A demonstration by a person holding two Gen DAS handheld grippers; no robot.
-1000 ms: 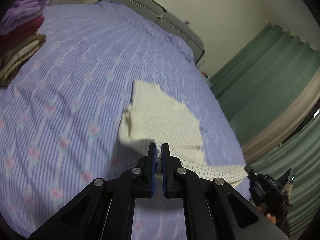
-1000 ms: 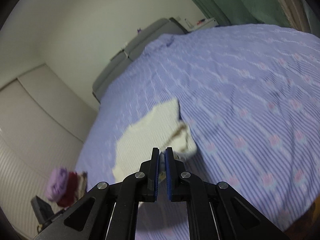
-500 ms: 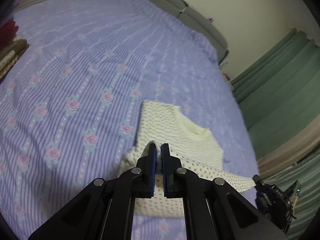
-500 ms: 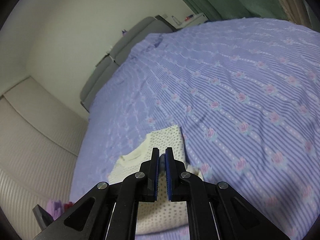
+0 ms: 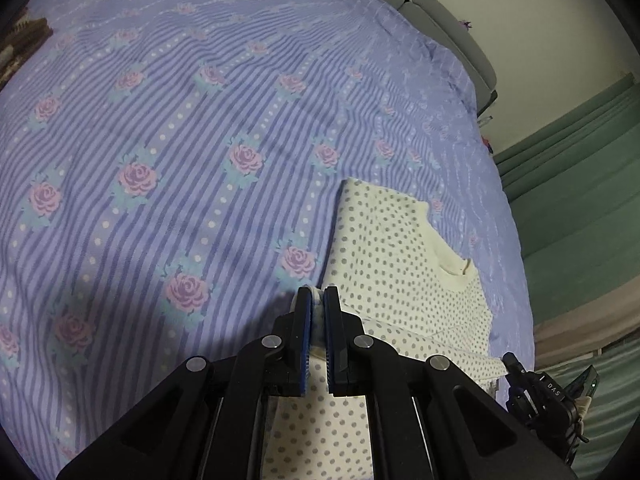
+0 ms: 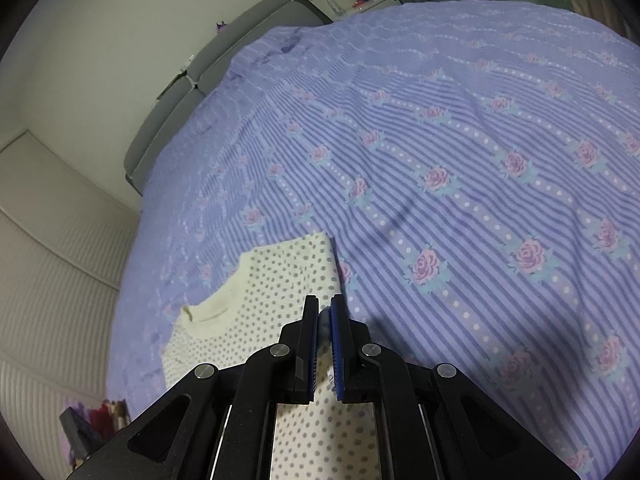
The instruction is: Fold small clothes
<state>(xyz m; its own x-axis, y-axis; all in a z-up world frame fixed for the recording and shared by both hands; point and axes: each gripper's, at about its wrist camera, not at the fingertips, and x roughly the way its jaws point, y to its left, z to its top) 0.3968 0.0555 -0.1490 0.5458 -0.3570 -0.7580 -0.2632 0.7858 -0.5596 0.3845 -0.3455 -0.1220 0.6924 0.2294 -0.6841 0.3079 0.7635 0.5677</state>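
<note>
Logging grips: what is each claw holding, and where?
Both hold the polka-dot top: left claw and right claw each pinch its near edge.

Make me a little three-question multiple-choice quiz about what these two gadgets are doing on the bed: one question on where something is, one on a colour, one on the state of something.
1. Where does the polka-dot top lie?
A. on the striped floral bedspread
B. on the floor
C. on a chair

2. What colour are the top's dots?
A. red
B. grey
C. green

3. How are the left gripper and right gripper set?
A. both wide open above the cloth
B. one open, one shut
C. both shut on the top's fabric

Answers:
1. A, the cream top spreads flat on the purple bedspread in both views.
2. B, grey dots cover the cream cloth.
3. C, each view shows cloth pinched between nearly closed blue pads.
</note>
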